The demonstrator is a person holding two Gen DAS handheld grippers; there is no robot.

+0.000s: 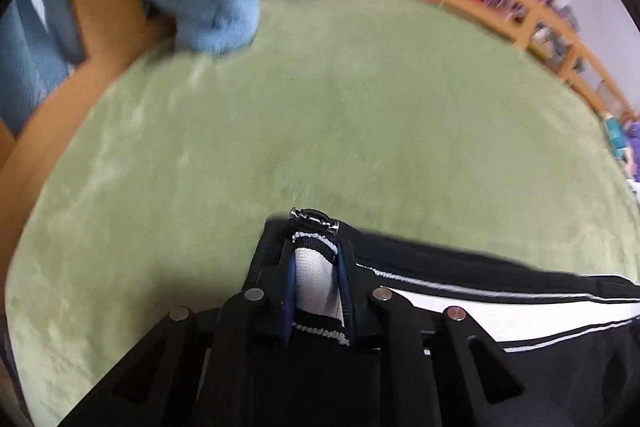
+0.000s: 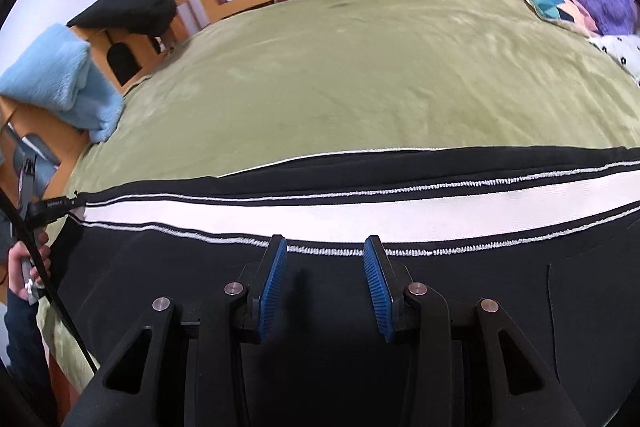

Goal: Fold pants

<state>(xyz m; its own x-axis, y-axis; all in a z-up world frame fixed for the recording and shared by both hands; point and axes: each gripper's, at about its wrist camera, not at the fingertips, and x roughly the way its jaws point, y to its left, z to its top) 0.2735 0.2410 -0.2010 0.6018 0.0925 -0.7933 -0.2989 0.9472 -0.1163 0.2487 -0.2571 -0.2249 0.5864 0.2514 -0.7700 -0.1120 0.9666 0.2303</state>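
Across the near part of the bed's green blanket [image 2: 360, 67] lie the black track pants [image 2: 360, 171], stretched sideways in a long band with a broad white side stripe edged in white stitching. The left claw [image 1: 316, 267] is clenched on one end of the garment: its blue pads [image 1: 289, 283] squeeze a bunched piece of the white stripe, with a metal zipper pull [image 1: 314, 219] standing just past the fingertips. From that grip the stripe runs off to the right over the blanket. The right claw [image 2: 325, 259] is released, its ribbed blue pads [image 2: 276, 267] set apart with nothing between them, hovering above the black cloth just short of the stripe.

By the look of things, the work is at an early-to-middle stage. The pants seem laid out lengthwise, and probably leg over leg, since only one stripe and one long edge show, though that cannot be confirmed. No crosswise fold is visible yet. What appears left is for the right claw to take its own hold, then for the gripped end to be carried over toward the other, followed by a further fold and some smoothing.

A fluffy light blue blanket [image 2: 60, 79] hangs over the wooden footboard [image 2: 132, 55], well apart from the pants.
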